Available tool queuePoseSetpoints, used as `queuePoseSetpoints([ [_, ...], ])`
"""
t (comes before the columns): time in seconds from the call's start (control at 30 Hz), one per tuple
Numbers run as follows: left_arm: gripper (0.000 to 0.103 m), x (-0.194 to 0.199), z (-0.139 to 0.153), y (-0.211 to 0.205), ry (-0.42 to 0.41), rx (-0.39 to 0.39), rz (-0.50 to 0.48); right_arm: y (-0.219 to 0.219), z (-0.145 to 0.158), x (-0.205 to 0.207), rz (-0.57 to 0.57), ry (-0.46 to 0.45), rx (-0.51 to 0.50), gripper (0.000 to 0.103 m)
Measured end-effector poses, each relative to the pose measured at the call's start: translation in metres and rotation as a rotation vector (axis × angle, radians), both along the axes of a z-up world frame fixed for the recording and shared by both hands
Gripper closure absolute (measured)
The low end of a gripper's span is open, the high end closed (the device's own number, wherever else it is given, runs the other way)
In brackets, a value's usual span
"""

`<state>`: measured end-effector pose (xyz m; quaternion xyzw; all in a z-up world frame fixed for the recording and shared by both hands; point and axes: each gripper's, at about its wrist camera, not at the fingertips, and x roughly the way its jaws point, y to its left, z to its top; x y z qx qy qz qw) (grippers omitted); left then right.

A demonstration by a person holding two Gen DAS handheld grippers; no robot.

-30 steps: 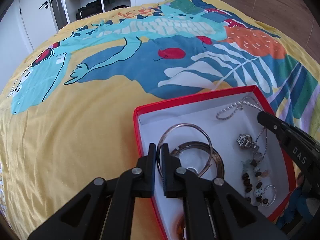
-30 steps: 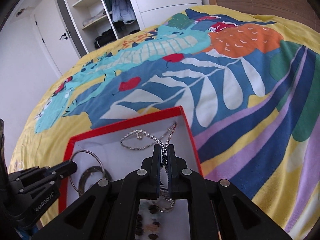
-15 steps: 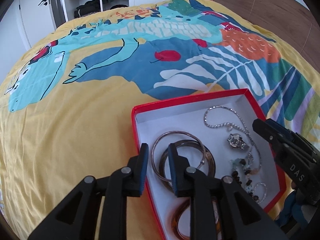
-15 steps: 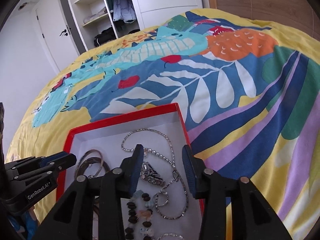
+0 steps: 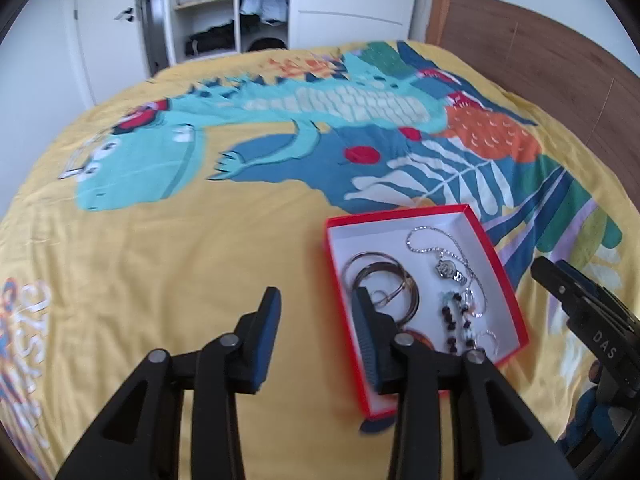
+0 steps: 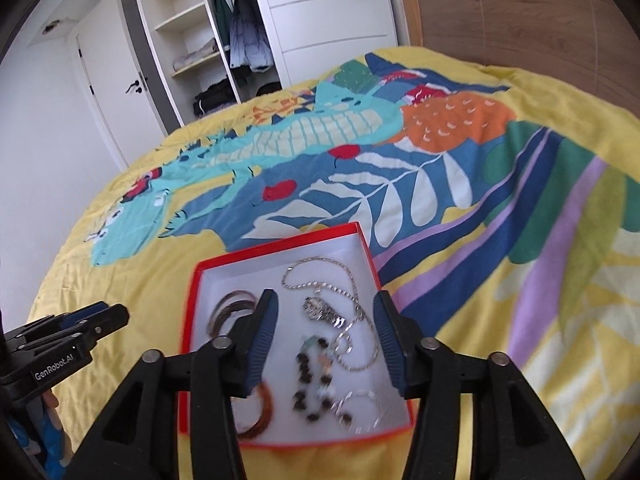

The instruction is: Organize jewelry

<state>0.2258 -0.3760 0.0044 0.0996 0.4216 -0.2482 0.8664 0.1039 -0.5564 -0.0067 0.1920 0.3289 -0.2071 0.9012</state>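
A red box [image 5: 504, 264] [image 6: 192, 288] with a white inside lies on the bed. It holds metal bangles [image 5: 380, 276] [image 6: 232, 308], a silver chain necklace [image 5: 428, 236] [image 6: 320, 280] with a pendant [image 5: 450, 270] [image 6: 322, 310], a dark bead bracelet [image 5: 454, 320] [image 6: 310, 376], an amber bangle [image 6: 260, 408] and silver hoops [image 6: 360, 404]. My left gripper [image 5: 316, 316] is open and empty, raised over the box's left edge. My right gripper [image 6: 324, 316] is open and empty, raised above the box. Each gripper shows in the other's view, the right one [image 5: 580, 304] and the left one [image 6: 76, 328].
The bed is covered by a yellow spread [image 5: 160, 248] [image 6: 540, 280] with a dinosaur print. An open wardrobe [image 5: 224, 8] [image 6: 208, 36] stands beyond the bed. A wooden headboard [image 5: 540, 52] [image 6: 520, 12] is at the right.
Both grippers were shut, the left on a bangle and the right on the necklace chain. Both opened, dropped the pieces in the box, and have lifted back away.
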Motion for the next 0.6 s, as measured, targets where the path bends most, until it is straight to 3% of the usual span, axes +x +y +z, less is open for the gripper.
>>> queuePoseSetpoints([
  [0.17,0.063,-0.04,0.037,0.052,-0.066,0.006,0.066,0.049,0.032,-0.032,0.039,-0.015,-0.023,0.043],
  [0.47,0.057,-0.098,0.074,0.147,-0.111,0.006,0.171,0.149,0.074,-0.075,0.139,-0.059,-0.061,0.029],
  [0.6,0.047,-0.118,0.088,0.187,-0.145,0.007,0.215,0.183,0.081,-0.09,0.164,-0.065,-0.073,0.026],
])
